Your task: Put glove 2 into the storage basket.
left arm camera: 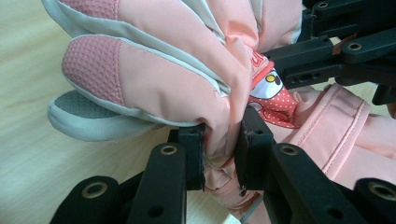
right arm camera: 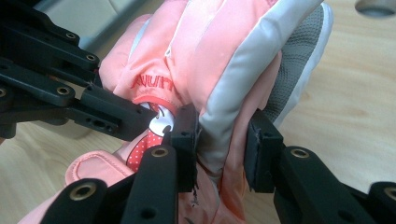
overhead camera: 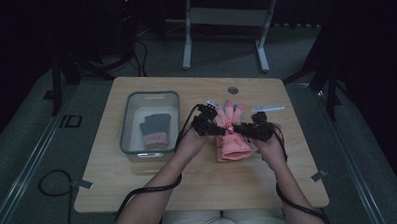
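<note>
A pink padded glove (overhead camera: 232,141) with grey trim lies at the middle of the wooden table (overhead camera: 139,194), fingers pointing away from me. My left gripper (overhead camera: 218,127) pinches its left side and my right gripper (overhead camera: 239,130) its right side. In the left gripper view the jaws (left arm camera: 222,156) press a fold of the pink glove (left arm camera: 163,70), and the right gripper (left arm camera: 336,56) shows at the upper right. In the right gripper view the jaws (right arm camera: 222,147) clamp the grey-edged side of the glove (right arm camera: 224,56), with the left gripper (right arm camera: 60,93) at the left.
A clear plastic bin (overhead camera: 151,95) stands left of the glove and holds a grey and pink glove (overhead camera: 154,131). A small white strip (overhead camera: 267,109) lies to the right of the glove's fingers. A round cable hole (overhead camera: 233,90) sits near the table's far edge.
</note>
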Available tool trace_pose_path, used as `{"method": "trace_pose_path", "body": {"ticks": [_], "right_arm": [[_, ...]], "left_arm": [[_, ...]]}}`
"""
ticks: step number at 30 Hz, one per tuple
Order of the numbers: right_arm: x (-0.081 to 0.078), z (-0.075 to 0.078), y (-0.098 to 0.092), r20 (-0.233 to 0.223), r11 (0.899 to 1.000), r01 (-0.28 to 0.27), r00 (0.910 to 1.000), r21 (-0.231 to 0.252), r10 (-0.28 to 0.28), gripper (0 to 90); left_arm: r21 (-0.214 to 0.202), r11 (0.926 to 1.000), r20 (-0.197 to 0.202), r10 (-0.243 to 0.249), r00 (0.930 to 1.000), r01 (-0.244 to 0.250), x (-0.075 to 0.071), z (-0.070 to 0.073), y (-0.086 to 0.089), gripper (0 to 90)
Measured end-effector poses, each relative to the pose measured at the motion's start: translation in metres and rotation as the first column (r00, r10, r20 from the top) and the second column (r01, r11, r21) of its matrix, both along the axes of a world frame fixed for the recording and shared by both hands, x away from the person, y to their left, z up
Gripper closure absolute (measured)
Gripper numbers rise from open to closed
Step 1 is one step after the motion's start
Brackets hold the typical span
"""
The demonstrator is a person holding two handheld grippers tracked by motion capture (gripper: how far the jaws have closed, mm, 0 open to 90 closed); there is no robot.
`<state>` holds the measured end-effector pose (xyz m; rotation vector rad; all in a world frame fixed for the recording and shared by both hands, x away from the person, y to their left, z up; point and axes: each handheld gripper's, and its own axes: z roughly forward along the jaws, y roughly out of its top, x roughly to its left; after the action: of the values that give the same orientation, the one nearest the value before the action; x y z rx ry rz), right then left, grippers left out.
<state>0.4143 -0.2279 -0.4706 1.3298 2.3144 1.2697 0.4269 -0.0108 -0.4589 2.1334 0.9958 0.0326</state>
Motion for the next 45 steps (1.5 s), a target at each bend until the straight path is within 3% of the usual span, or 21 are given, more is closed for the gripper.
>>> {"method": "trace_pose_path", "body": {"ticks": [12,14,20,26,36,42,45], "right_arm": [[0.005,0.045,0.030,0.062,0.999,-0.038,0.9974,0.016,0.037,69.0],[0.007,0.059,0.043,0.087,0.999,-0.053,0.9948,0.004,0.053,69.0],[0.013,0.075,0.069,0.113,0.996,-0.091,0.9896,0.005,0.090,69.0],[0.020,0.084,0.099,0.108,0.992,-0.128,0.9861,0.008,0.126,69.0],[0.026,0.085,0.151,0.107,0.981,-0.194,0.9752,-0.008,0.194,69.0],[0.030,0.086,0.183,0.103,0.973,-0.231,0.9677,-0.009,0.230,69.1],[0.034,0.085,0.204,0.098,0.964,-0.268,0.9590,0.004,0.266,69.0]], "left_arm": [[-0.015,0.9986,0.055,0.052,0.9972,-0.051,-0.003,0.045,0.033,74.4],[-0.018,0.9974,0.072,0.071,0.9948,-0.070,-0.005,0.057,0.046,74.4],[-0.017,0.9938,0.083,0.111,0.9903,-0.110,-0.006,0.072,0.073,74.4],[-0.027,0.9892,0.086,0.146,0.9855,-0.144,-0.009,0.078,0.105,74.4],[-0.008,0.9770,0.086,0.213,0.9732,-0.213,-0.016,0.080,0.152,74.3],[0.005,0.9655,0.082,0.259,0.9623,-0.260,-0.021,0.082,0.181,74.3],[0.007,0.9532,0.086,0.300,0.9499,-0.302,-0.026,0.081,0.199,74.3]]}}
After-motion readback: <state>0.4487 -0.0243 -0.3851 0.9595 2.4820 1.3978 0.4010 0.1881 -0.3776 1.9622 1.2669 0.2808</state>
